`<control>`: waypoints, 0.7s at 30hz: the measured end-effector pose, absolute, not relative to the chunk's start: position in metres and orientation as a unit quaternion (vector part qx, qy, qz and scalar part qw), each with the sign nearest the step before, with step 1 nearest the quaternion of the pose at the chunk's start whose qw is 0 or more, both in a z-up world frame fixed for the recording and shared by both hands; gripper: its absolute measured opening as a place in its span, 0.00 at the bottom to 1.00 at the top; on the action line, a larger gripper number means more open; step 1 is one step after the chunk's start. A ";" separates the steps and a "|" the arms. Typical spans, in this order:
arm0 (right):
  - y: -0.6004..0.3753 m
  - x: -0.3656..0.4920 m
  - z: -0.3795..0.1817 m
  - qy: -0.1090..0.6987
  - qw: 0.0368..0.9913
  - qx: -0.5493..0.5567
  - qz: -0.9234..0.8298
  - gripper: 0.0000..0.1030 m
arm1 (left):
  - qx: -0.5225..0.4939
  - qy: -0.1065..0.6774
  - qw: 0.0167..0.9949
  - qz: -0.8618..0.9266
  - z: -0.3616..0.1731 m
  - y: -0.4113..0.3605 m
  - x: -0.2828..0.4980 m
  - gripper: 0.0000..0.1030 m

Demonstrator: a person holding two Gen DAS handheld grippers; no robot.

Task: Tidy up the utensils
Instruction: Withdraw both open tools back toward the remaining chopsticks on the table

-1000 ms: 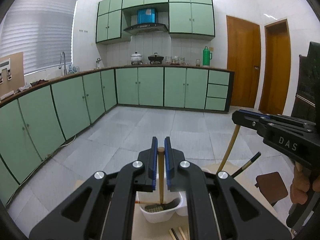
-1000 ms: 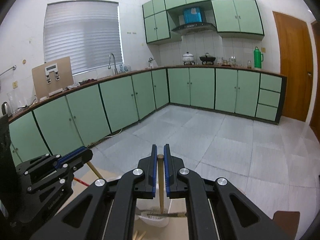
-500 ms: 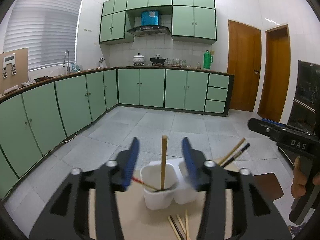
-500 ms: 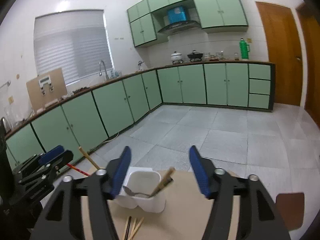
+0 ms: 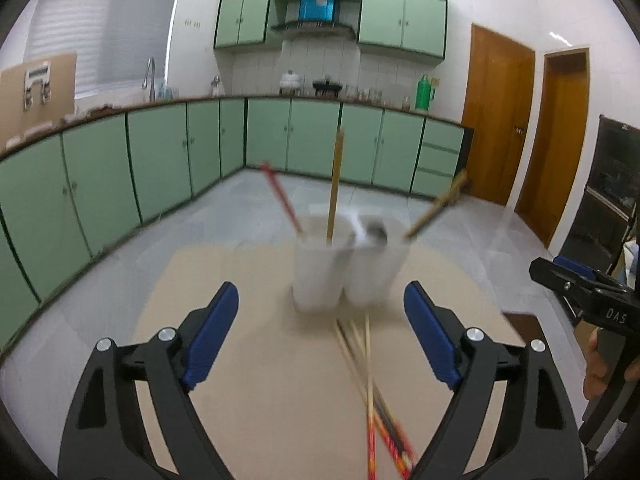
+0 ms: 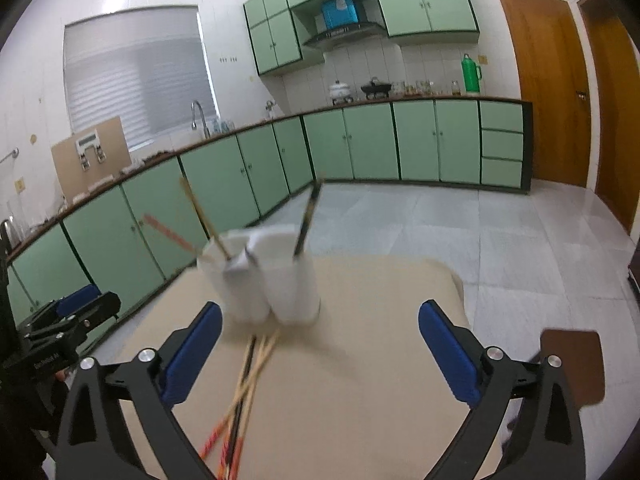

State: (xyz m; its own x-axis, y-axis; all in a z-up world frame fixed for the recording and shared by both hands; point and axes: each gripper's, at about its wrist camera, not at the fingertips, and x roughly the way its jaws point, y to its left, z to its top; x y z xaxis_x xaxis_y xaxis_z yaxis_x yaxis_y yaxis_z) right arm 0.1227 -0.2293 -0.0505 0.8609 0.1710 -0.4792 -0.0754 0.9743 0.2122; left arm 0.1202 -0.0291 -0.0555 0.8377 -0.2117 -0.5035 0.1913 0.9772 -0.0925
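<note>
A white two-compartment utensil holder (image 5: 344, 268) stands on the beige table (image 5: 260, 400); it also shows in the right wrist view (image 6: 272, 280). Its left cup holds a wooden stick (image 5: 335, 184) and a red chopstick (image 5: 280, 196); the right cup holds a spoon (image 5: 374, 232) and slanted chopsticks (image 5: 440, 204). Several loose chopsticks (image 5: 368, 384) lie on the table in front of the holder, also in the right wrist view (image 6: 244, 392). My left gripper (image 5: 320, 336) is open and empty, behind the holder. My right gripper (image 6: 320, 352) is open and empty.
A brown stool seat (image 6: 576, 364) sits off the table's right side. The table's far edge (image 6: 440, 268) drops to a tiled floor (image 6: 440, 224). Green cabinets (image 5: 160, 168) line the walls. The other gripper shows at the frame edges (image 5: 592, 300) (image 6: 60, 328).
Both grippers let go of the utensils they held over the holder, opened wide and drew back and up. The wooden stick and a chopstick now stand in the cups.
</note>
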 end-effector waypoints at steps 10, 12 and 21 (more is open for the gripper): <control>-0.209 0.086 -0.109 0.325 0.938 0.106 0.056 0.94 | -0.003 0.354 0.931 -0.086 -0.124 -0.013 0.074 0.80; -0.204 0.081 -0.118 0.335 0.935 0.105 0.057 0.94 | -0.001 0.369 0.926 -0.084 -0.135 -0.010 0.068 0.80; -0.185 0.062 -0.157 0.378 0.920 0.079 0.068 0.93 | 0.024 0.419 0.905 -0.072 -0.174 -0.003 0.045 0.80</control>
